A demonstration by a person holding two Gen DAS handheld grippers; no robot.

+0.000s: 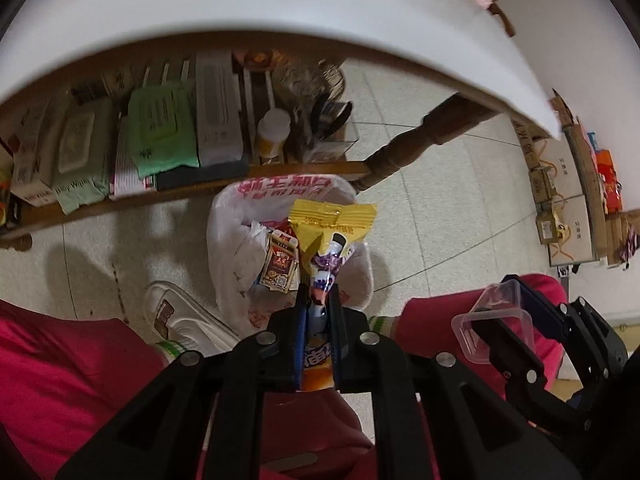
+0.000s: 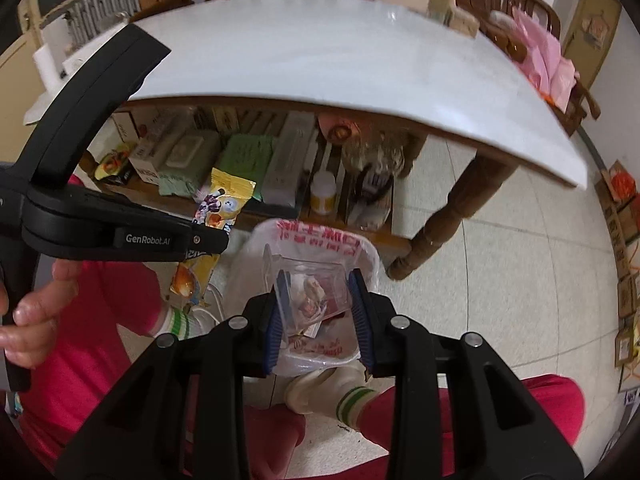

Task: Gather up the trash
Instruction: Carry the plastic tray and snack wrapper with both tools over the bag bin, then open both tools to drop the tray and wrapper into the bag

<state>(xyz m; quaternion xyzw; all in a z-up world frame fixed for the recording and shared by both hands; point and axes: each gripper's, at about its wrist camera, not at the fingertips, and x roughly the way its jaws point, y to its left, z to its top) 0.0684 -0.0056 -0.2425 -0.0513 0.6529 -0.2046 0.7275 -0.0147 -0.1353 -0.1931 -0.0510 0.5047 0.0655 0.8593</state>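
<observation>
The snack wrapper [image 1: 335, 240] is partly hidden between the left gripper [image 1: 319, 300] fingers, its lower end lost behind them. Red print on the trash bag [image 1: 236, 248] is unreadable. At nine o'clock, shelf items [image 1: 24, 168] are cut by the frame edge; labels blurred.

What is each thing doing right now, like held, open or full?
Left tongs: shut on the yellow snack wrapper.
Right tongs: shut on the clear plastic box.
White plastic trash bag: open, already holding trash.
White table top: mostly bare.
</observation>
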